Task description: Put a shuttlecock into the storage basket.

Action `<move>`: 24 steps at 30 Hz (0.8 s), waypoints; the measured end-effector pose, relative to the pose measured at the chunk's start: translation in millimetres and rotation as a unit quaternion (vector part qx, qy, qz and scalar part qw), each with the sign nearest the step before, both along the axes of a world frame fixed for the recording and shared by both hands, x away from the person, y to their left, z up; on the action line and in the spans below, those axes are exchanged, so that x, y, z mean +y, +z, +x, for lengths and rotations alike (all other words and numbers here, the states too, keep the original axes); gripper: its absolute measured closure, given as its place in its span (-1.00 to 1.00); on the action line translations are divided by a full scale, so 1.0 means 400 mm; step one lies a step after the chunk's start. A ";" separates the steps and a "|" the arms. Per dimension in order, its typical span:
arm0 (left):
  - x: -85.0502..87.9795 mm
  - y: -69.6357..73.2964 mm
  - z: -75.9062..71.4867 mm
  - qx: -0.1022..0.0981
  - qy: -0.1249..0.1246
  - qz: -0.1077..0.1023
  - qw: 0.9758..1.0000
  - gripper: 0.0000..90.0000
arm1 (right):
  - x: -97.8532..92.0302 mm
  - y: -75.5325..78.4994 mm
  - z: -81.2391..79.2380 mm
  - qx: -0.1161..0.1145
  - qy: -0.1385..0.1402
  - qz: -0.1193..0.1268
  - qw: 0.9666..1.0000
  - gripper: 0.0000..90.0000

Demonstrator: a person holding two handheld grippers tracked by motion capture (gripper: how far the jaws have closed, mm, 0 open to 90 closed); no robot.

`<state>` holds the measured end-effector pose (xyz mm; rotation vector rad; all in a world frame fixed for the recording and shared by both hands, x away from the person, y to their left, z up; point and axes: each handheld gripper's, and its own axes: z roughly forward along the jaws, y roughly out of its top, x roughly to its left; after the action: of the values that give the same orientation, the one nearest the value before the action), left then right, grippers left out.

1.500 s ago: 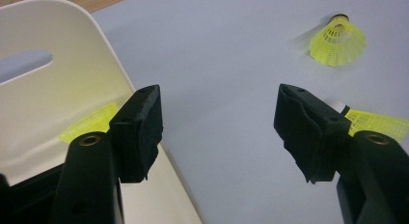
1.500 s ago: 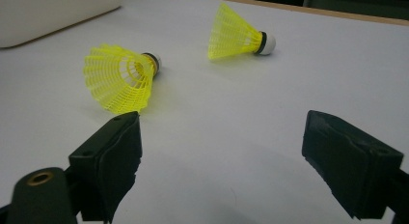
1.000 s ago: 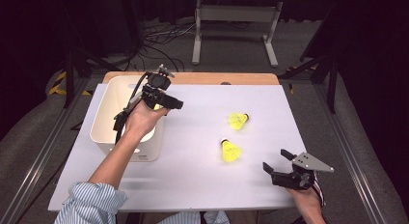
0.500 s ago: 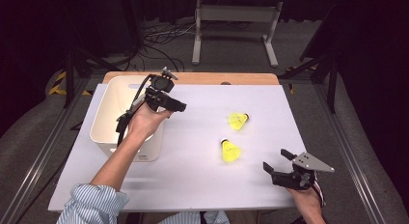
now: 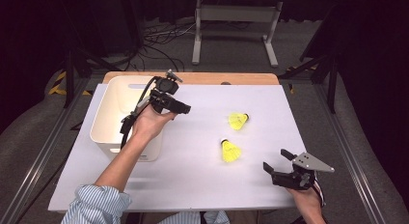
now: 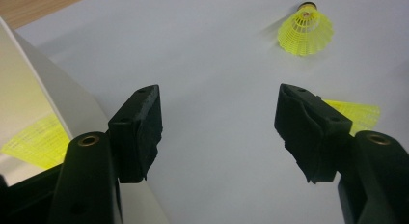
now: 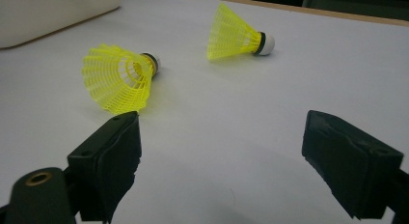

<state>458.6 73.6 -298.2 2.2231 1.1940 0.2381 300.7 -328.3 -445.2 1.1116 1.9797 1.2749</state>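
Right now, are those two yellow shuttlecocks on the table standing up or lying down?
Lying down. Both shuttlecocks rest on their sides on the white table, skirts and corks touching it.

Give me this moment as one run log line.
left hand-held gripper: open, empty, by bin | right hand-held gripper: open, empty | shuttlecocks on table: near, far

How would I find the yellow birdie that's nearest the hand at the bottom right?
Start at the white mat covering the table, then go right from the white bin to two yellow shuttlecocks lying on their sides. The nearer shuttlecock is closest to the right gripper, and its cork tip points to the far left, while the farther shuttlecock has its tip pointing right.
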 end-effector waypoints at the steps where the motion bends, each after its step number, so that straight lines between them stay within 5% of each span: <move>1: -0.002 0.000 -0.001 -0.001 -0.002 0.001 1.000 -0.24 | 0.000 0.000 0.000 0.000 -0.001 0.000 1.000 -0.68; 24: -0.039 -0.028 -0.013 0.003 -0.018 -0.002 1.000 -0.25 | -0.001 0.000 0.000 0.001 0.000 0.002 1.000 -0.68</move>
<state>453.4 58.2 -309.4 2.2419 1.1568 0.2142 300.6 -328.6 -445.2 1.1156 1.9784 1.2785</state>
